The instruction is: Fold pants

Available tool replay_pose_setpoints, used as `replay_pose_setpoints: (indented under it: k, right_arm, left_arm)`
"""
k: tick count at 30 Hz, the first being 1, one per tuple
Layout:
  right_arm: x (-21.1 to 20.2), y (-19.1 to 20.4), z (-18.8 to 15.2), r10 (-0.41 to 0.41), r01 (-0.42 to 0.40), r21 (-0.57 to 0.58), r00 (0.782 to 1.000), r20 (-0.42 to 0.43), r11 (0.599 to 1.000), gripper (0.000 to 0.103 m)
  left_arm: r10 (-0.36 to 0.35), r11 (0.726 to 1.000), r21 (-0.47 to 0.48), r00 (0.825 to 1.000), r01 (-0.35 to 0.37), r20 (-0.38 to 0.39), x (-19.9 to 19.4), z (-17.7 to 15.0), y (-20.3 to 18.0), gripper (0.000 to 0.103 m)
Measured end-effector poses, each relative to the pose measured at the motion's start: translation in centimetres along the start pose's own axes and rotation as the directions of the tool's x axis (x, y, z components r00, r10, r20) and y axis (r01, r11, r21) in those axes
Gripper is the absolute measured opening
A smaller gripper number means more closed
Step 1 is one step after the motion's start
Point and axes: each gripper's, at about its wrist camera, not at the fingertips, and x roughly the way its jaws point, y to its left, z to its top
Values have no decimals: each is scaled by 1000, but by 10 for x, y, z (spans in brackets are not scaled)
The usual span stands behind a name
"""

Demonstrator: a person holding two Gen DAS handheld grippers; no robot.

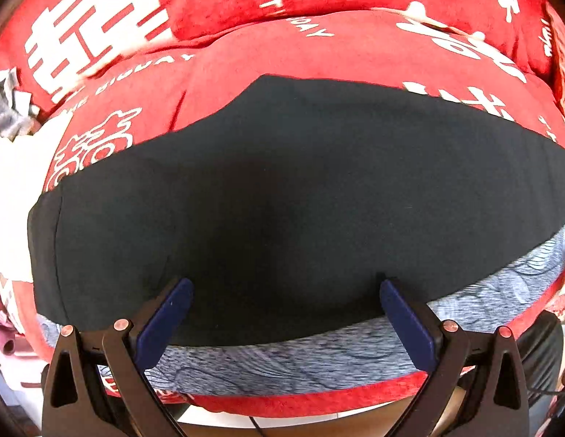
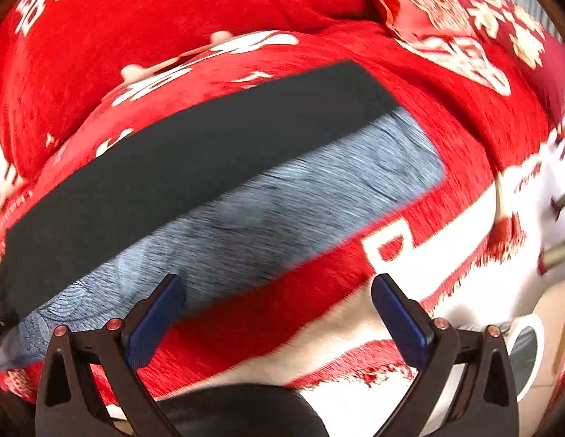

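Your left claw is wide open w/ nothing in it, low over the black pants. Right claw too, over the red blanket.

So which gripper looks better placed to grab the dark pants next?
Probably the left gripper: its open fingers sit directly over the black pants. The right gripper, also open, hovers over the red blanket, beside the cloth's edge.

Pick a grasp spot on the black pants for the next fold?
Probably the squared far end of the black pants, taken with the right claw from the right. That end lies flat on the red blanket with a free corner, while the near long edge overlaps the blue-grey cloth.
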Motion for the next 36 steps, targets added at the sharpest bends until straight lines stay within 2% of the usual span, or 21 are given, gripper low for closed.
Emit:
replay_pose_setpoints:
  k: [4,9,16,23,26,28,32,36]
  right_arm:
    - [6,-19,-3,94,-95,60,995,16,994,103]
    - [7,-13,4,158,-160,15,983,89,987,103]
    - [21,-21,17,187,-194,42,975,123,980,103]
    - [22,-41,16,219,-233,61,959,181,971,103]
    - [23,-46,16,239,-257,66,948,209,964,103]
    - [25,-44,23,229,-248,62,947,225,967,103]
    - [31,-35,45,207,-228,54,943,261,972,103]
    - [35,-25,67,209,-232,57,942,264,971,103]
  left_arm:
    - [-39,998,42,999,38,17,-5,11,-19,103]
    - [-60,995,75,998,58,18,-9,24,-49,103]
    - [-78,994,78,997,79,-16,-1,38,-84,103]
    - [-105,985,135,994,109,-33,4,49,-139,103]
    - [-89,984,155,996,93,-27,9,53,-163,103]
    - [-63,986,157,998,63,-5,11,57,-176,103]
    - [-72,989,128,997,73,-10,13,71,-191,103]
    - [-62,985,159,998,62,-4,11,81,-206,103]
